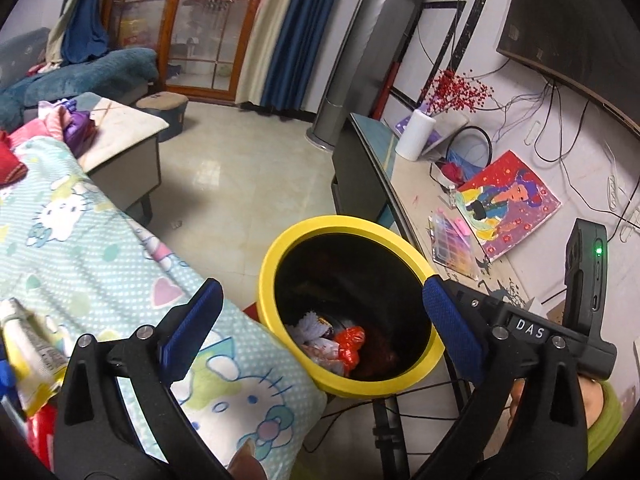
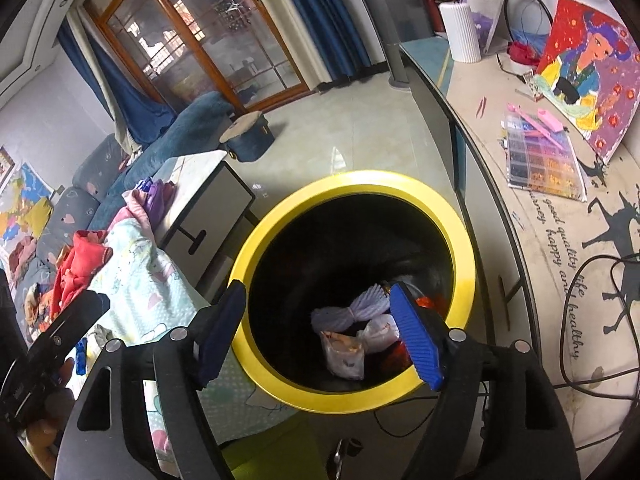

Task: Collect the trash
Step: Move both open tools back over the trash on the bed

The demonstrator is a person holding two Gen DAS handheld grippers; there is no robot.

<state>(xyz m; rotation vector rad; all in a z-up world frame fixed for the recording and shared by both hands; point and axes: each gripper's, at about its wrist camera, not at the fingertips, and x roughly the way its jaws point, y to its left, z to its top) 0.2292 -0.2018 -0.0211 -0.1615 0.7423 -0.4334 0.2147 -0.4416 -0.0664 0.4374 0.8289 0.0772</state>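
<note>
Both grippers hang over the yellow-rimmed bin (image 2: 464, 280), which stands on the floor between the patterned blanket (image 1: 100, 248) and the long surface (image 2: 560, 264). The right gripper (image 2: 320, 332) and left gripper (image 1: 320, 320) gape wide, holding nothing. The trash (image 2: 360, 332) lies at the bin's bottom, seemingly just dropped.

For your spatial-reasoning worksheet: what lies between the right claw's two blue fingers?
In the right wrist view, the right claw is open with nothing gripped; between its fingers you see the round yellow-rimmed black trash bin below, holding white crumpled wrappers.
</note>
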